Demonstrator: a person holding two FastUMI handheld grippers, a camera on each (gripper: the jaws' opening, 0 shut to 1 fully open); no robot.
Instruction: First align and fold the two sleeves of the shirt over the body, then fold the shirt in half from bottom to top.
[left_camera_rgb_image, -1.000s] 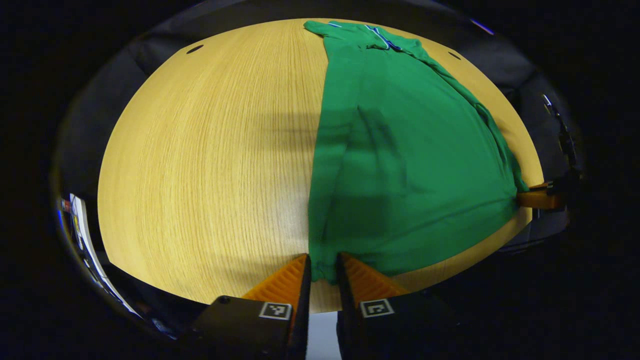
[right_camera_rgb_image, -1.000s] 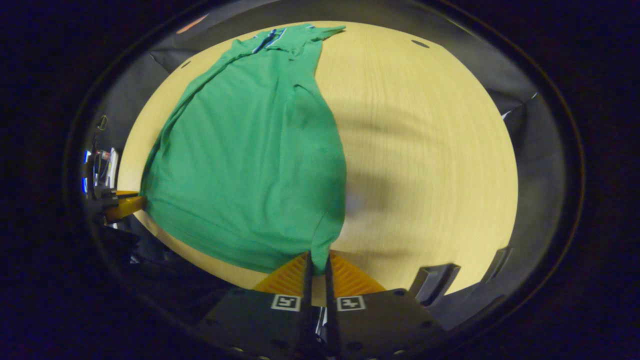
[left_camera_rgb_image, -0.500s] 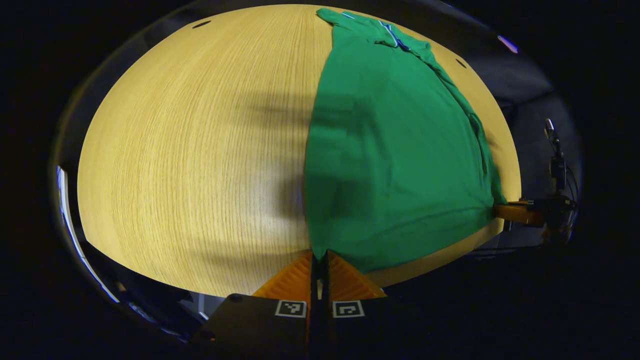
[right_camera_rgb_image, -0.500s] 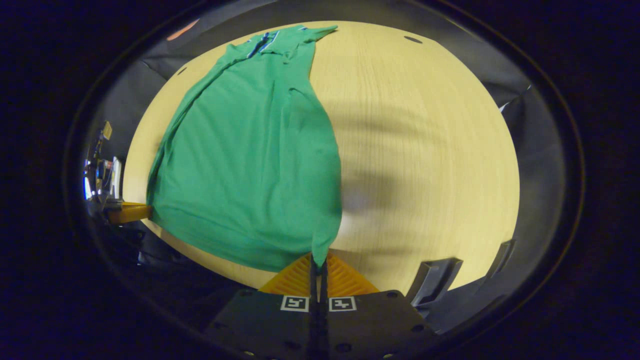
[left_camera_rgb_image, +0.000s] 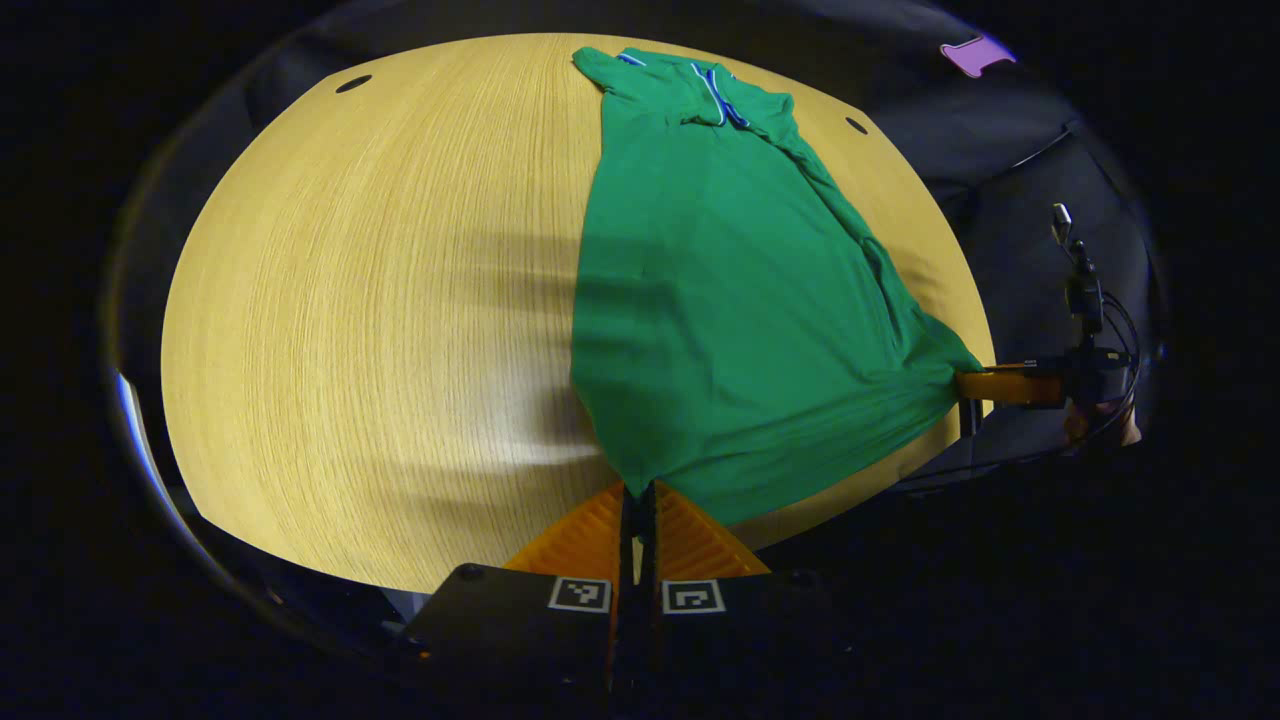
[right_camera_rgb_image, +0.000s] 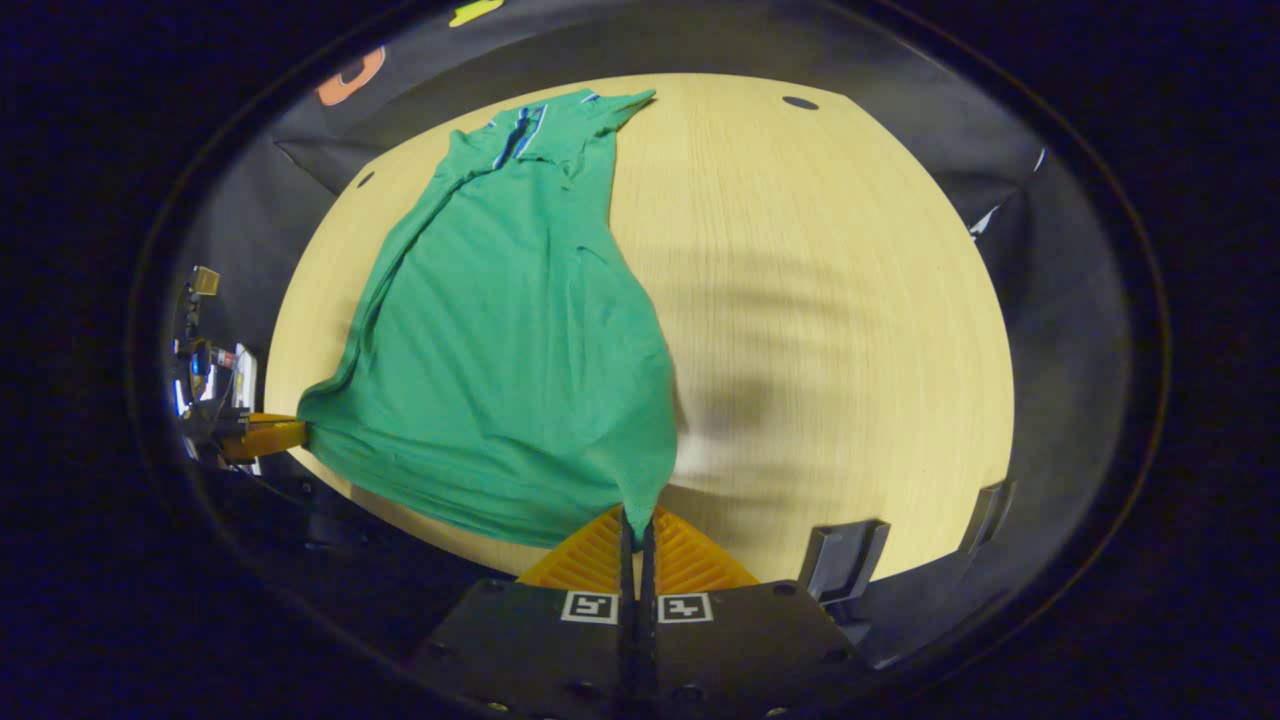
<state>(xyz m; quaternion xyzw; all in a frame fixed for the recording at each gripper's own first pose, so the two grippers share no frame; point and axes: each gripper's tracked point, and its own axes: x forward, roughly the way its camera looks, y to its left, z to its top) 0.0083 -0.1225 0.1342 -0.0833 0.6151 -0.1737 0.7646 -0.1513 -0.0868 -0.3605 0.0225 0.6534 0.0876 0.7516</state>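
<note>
With both hem corners pinched, left gripper (left_camera_rgb_image: 637, 492) and right gripper (right_camera_rgb_image: 636, 515) lift the limp shirt (left_camera_rgb_image: 720, 300) off the tabletop (left_camera_rgb_image: 380, 300); it'll sag unless kept taut.

A: left gripper (left_camera_rgb_image: 637, 490) build? 
B: two wedge fingers (left_camera_rgb_image: 580, 535) with ribbed inner faces, on a dark flat body; one square black-and-white marker behind each finger, a round screw at the body's near-left corner

A: right gripper (right_camera_rgb_image: 637, 515)? 
B: same wedges and two markers; several round holes along the dark body. From the left gripper view, thin cables loop behind it
</note>
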